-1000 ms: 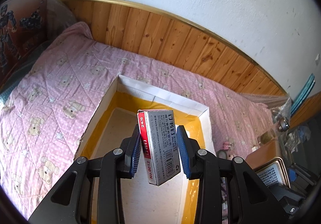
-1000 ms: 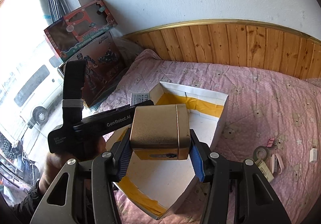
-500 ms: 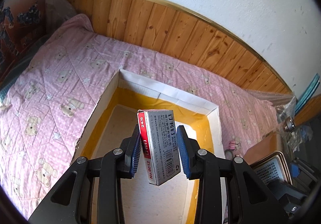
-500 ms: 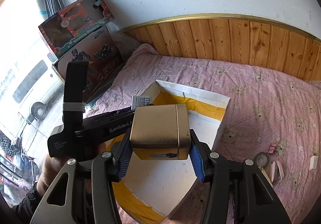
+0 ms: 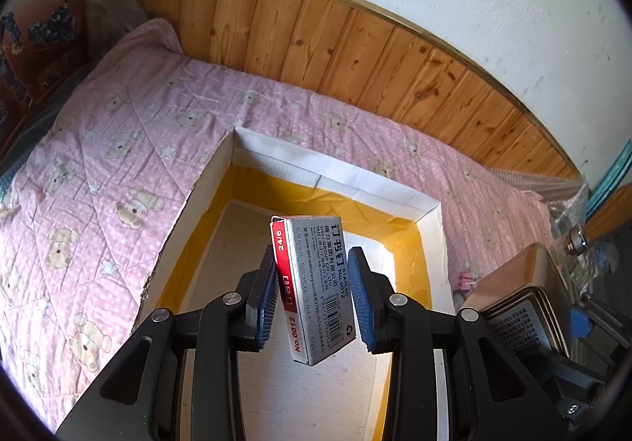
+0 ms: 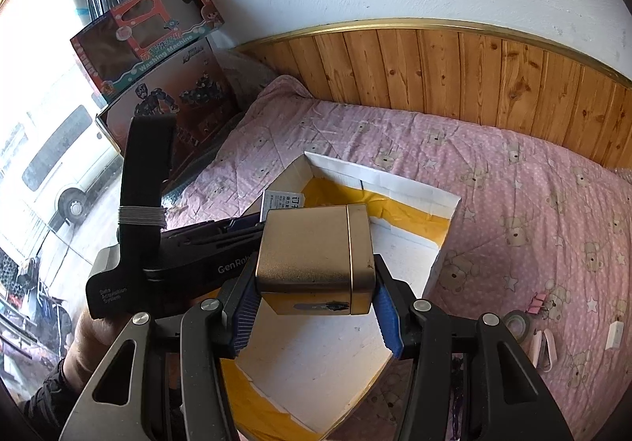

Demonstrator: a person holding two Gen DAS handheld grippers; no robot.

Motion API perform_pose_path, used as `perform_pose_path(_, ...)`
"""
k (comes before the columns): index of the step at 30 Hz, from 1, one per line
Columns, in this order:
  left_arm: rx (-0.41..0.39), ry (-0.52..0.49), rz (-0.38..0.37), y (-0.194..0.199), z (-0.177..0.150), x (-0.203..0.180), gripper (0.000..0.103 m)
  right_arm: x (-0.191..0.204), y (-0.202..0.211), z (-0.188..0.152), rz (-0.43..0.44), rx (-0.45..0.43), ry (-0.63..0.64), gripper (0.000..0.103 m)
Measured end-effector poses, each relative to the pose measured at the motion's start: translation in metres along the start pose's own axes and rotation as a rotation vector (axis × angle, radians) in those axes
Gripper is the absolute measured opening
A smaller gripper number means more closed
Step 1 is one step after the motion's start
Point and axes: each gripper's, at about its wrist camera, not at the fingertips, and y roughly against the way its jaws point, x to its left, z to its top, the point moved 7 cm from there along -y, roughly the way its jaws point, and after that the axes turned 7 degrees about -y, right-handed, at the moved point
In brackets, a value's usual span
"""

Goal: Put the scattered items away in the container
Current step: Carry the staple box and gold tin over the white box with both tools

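Note:
My left gripper [image 5: 312, 299] is shut on a grey and red staples box [image 5: 314, 287] and holds it above the open cardboard box [image 5: 335, 168] with white walls and yellow tape inside. My right gripper [image 6: 316, 312] is shut on a gold metal tin [image 6: 316, 257] and holds it over the same cardboard box [image 6: 379, 180]. The tin also shows at the right edge of the left wrist view [image 5: 525, 295]. The left gripper's body [image 6: 158, 255] and the staples box [image 6: 282, 200] show in the right wrist view, left of the tin.
The box lies on a pink bear-print quilt [image 5: 118, 149] against a wooden wall panel [image 6: 474, 74]. A tape roll [image 6: 518, 324], a pink clip [image 6: 536, 301], a pink stapler [image 6: 543, 348] and a small white piece [image 6: 615, 334] lie on the quilt at right. Toy boxes [image 6: 150, 34] stand at far left.
Both grippers have moved forward over the cardboard box with their loads still held. The tin has come further into the left wrist view at right.

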Motion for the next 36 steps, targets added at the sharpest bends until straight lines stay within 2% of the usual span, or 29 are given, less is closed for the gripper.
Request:
perform_pose_path(23, 0.075, 0.057, 0.008, -0.028, 0.007, 0.017, 0.036, -0.020, -0.069, 0.002, -0.136, 0.151, 0.136, 0.053)
perform_pose_path(36, 0.173, 0.049, 0.046, -0.059, 0.004, 0.020, 0.036, -0.033, -0.119, -0.003, -0.216, 0.284, 0.224, 0.053)
